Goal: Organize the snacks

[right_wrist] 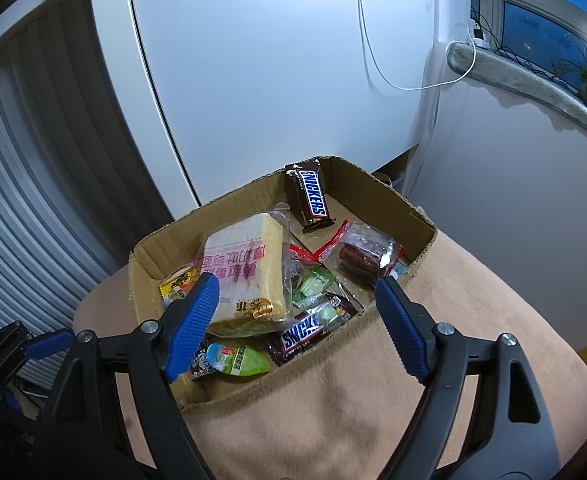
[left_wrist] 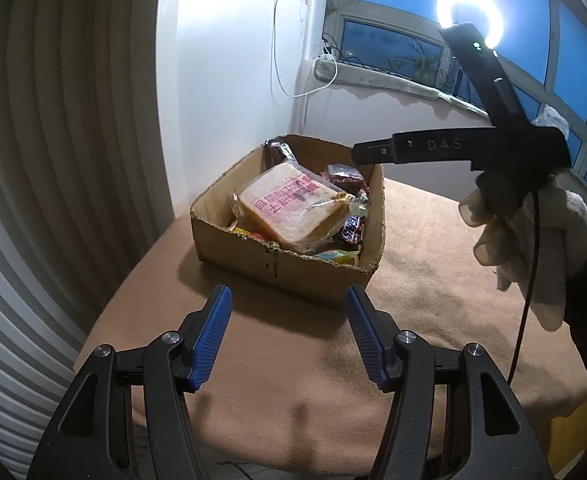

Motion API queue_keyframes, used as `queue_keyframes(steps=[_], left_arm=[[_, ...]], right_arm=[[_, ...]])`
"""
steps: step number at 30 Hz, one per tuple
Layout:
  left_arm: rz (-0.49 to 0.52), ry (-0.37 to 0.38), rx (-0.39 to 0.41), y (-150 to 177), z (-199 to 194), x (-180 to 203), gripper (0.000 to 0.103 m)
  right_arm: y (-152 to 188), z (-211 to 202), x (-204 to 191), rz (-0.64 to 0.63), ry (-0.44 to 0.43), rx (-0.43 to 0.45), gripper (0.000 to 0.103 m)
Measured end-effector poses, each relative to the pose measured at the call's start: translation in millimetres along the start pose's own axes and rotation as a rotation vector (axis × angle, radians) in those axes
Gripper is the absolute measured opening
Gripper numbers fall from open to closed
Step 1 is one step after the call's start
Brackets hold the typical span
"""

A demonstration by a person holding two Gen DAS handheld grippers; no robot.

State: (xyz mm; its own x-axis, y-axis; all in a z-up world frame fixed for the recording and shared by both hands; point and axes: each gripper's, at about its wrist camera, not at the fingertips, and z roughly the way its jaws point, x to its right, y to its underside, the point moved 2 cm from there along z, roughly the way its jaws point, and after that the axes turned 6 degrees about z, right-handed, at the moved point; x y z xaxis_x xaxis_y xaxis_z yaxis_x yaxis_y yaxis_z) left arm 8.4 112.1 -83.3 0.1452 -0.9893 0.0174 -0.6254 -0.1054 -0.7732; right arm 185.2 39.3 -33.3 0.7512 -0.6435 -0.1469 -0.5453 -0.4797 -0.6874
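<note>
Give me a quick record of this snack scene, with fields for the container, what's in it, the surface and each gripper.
container: open cardboard box, no lid
contents: wrapped bread slice on top of the pile, two Snickers bars, one leaning at the far wall and one near the front, a dark round cake in clear wrap, small green packets
surface: tan cloth under the box
left gripper: open, nothing between the fingers, short of the box
right gripper: open, empty, over the box's near side
</note>
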Motion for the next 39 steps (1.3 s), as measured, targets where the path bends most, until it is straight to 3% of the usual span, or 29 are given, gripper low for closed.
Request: queue_keyframes(steps=[5,7,14,18,22,29,39], left_arm=[[0.004,-0.009,0.011,-4,-4,4,0.059],[0.008,-0.012,0.015,-4,-5,7,0.064],[0.007,-0.026,0.041,-7,-15,14,0.065],[0.008,-0.044,0.053,-9,-21,19,0.071],[0.008,-0.057,0.053,-11,-23,24,0.072],[0.005,-0.074,0.06,-11,-27,31,0.072],[0.003,-0.091,0.062,-12,-31,36,0.073]], right_arm=[[9,-18,2,0.017,0.002,0.021,0.089],[13,-28,3,0.023,0.012,0.039,0.091],[32,-63,7,0.048,0.035,0.082,0.091],[45,-84,6,0.054,0.058,0.109,0.091],[62,-104,5,0.058,0.081,0.136,0.102],[93,-132,5,0.09,0.149,0.19,0.102],[115,-143,9,0.139,0.157,0.193,0.103]])
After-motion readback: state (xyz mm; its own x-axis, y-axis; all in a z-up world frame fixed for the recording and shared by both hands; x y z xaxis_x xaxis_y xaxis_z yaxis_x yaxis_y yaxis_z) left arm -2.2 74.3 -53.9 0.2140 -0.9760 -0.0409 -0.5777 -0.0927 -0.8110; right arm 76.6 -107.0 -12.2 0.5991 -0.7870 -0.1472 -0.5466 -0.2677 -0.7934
